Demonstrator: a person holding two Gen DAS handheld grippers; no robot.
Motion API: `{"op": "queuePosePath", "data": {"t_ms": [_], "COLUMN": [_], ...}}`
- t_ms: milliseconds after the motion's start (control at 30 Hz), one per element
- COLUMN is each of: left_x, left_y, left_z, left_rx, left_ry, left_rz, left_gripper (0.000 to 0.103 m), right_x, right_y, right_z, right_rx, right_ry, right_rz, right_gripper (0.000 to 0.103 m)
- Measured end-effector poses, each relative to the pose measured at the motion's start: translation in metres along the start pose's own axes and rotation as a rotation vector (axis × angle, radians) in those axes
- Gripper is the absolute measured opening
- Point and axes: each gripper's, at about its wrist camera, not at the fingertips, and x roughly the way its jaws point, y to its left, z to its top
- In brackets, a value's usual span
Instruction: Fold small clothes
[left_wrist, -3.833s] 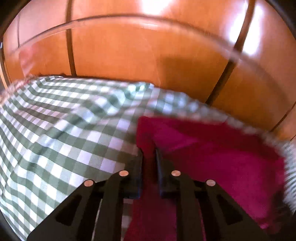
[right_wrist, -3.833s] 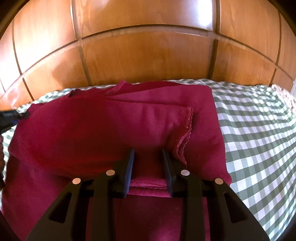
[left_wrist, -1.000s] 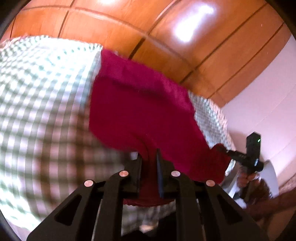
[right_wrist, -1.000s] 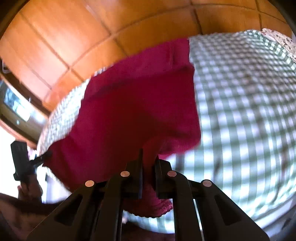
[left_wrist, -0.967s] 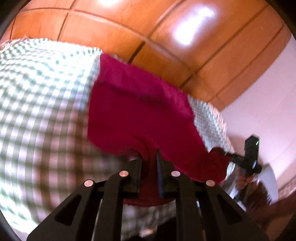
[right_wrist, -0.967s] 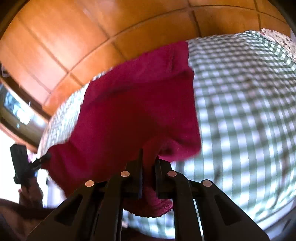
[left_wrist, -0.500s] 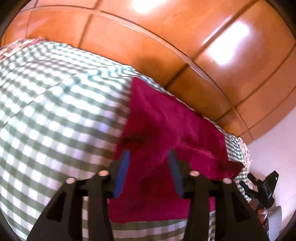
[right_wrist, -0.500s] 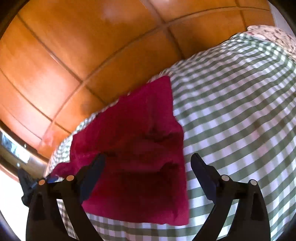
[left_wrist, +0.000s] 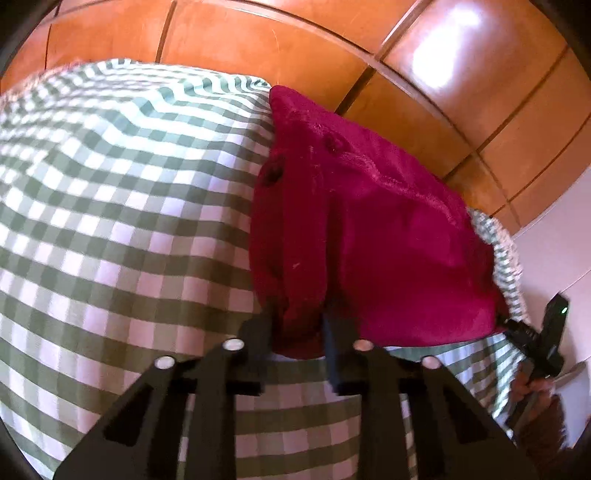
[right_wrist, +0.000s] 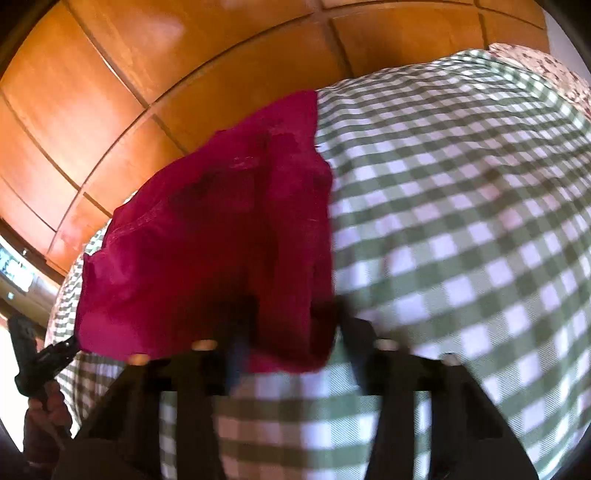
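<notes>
A dark red garment (left_wrist: 369, 236) lies folded on the green-and-white checked cloth (left_wrist: 110, 221), by the wooden wall. My left gripper (left_wrist: 299, 332) is open, its fingers on either side of the garment's near left corner. My right gripper (right_wrist: 288, 332) is open too, its fingers either side of the near right corner of the garment (right_wrist: 221, 240). The right view is blurred. Each view shows the other gripper at the garment's far corner: the right gripper (left_wrist: 517, 328) in the left wrist view, the left gripper (right_wrist: 55, 350) in the right wrist view.
Orange-brown wooden panels (left_wrist: 295, 44) stand right behind the bed. The checked cloth (right_wrist: 461, 221) spreads to both sides of the garment. A flowered fabric (right_wrist: 546, 66) shows at the far right. A pale wall (left_wrist: 554, 258) is on the right.
Both grippers held the garment's near edge up a second ago. They have since let go and opened, and the garment now lies folded on the cloth.
</notes>
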Motion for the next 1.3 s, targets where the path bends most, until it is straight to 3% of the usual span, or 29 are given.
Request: {"op": "queuePosePath", "data": {"t_ms": [67,200,367,500,567,633,700,767,967,1067,1100,1167,1233,1300], "left_x": [-0.005,-0.028,-0.058,-0.085,-0.088,-0.087,-0.088,-0.089,-0.075,-0.062,-0.057,-0.050,-0.046,-0.048], "left_y": [-0.001,0.010,0.010,0.014,0.016,0.017,0.021,0.023,0.005,-0.004,-0.006,-0.013,-0.017,-0.022], "left_z": [0.001,-0.014,-0.060,-0.105,-0.116,-0.114,-0.101,-0.087,-0.049,-0.034,-0.030,-0.028,-0.025,-0.024], "left_rx": [0.003,-0.003,0.021,0.011,-0.003,-0.018,-0.043,-0.048,0.024,0.045,0.050,0.067,0.089,0.126], "left_ry": [-0.005,-0.002,0.047,0.101,0.115,0.101,0.065,0.036,-0.027,-0.023,-0.021,-0.013,-0.009,-0.022], "left_rz": [0.001,-0.041,-0.082,-0.139,-0.149,-0.135,-0.136,-0.118,-0.012,-0.002,0.003,0.005,0.012,0.023], "left_gripper": [0.014,0.012,0.012,0.012,0.017,0.028,0.032,0.037,0.037,0.037,0.037,0.036,0.017,0.008], "right_x": [-0.004,-0.026,-0.062,-0.091,-0.098,-0.101,-0.104,-0.106,-0.098,-0.087,-0.083,-0.070,-0.058,-0.059], "right_y": [0.006,0.003,-0.001,-0.015,-0.021,-0.024,-0.024,-0.025,-0.021,-0.015,-0.016,-0.017,-0.014,-0.007], "right_z": [0.000,-0.008,-0.042,-0.082,-0.098,-0.101,-0.095,-0.083,-0.049,-0.040,-0.037,-0.032,-0.028,-0.028], "right_rx": [-0.025,-0.045,-0.118,-0.166,-0.166,-0.152,-0.127,-0.097,-0.064,-0.080,-0.076,-0.065,-0.065,-0.093], "right_ry": [0.006,0.017,0.079,0.176,0.222,0.227,0.204,0.153,0.037,0.004,0.001,0.002,0.015,0.021], "right_rz": [-0.006,0.028,0.042,0.032,0.031,0.033,0.031,0.026,-0.019,-0.058,-0.071,-0.088,-0.090,-0.084], "right_gripper": [0.022,0.018,0.018,0.018,0.018,0.018,0.033,0.063,0.063,0.063,0.061,0.043,0.026,0.017]}}
